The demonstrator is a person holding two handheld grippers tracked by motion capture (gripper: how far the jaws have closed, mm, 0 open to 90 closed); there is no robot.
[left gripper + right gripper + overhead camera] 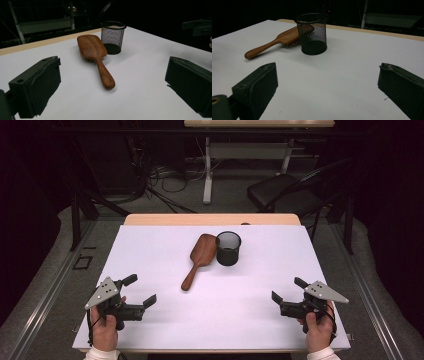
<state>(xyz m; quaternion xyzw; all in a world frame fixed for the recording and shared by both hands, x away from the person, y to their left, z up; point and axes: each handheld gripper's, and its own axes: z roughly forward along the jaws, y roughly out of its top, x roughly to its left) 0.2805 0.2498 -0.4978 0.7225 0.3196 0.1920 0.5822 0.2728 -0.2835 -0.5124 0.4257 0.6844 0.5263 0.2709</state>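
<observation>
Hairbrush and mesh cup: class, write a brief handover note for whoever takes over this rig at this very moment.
Left gripper: fingers open, holding nothing, near the table's front left.
Right gripper: fingers open, holding nothing, front right.
Wooden hairbrush: lying bristles down mid-table, handle toward the person.
Black mesh cup: upright just right of the brush head, empty.
Done: nothing touched.
Left: probably grasping the brush handle and standing it in the cup.

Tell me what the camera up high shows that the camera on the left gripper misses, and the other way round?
High view alone: the person's hands, the left gripper and right gripper whole and open, a black chair beyond the table.
Left gripper view alone: the bristles under the brush head, seen from low down.
Both: the brown wooden paddle hairbrush lying bristles-down beside the upright black wire-mesh cup on the white tabletop.
</observation>
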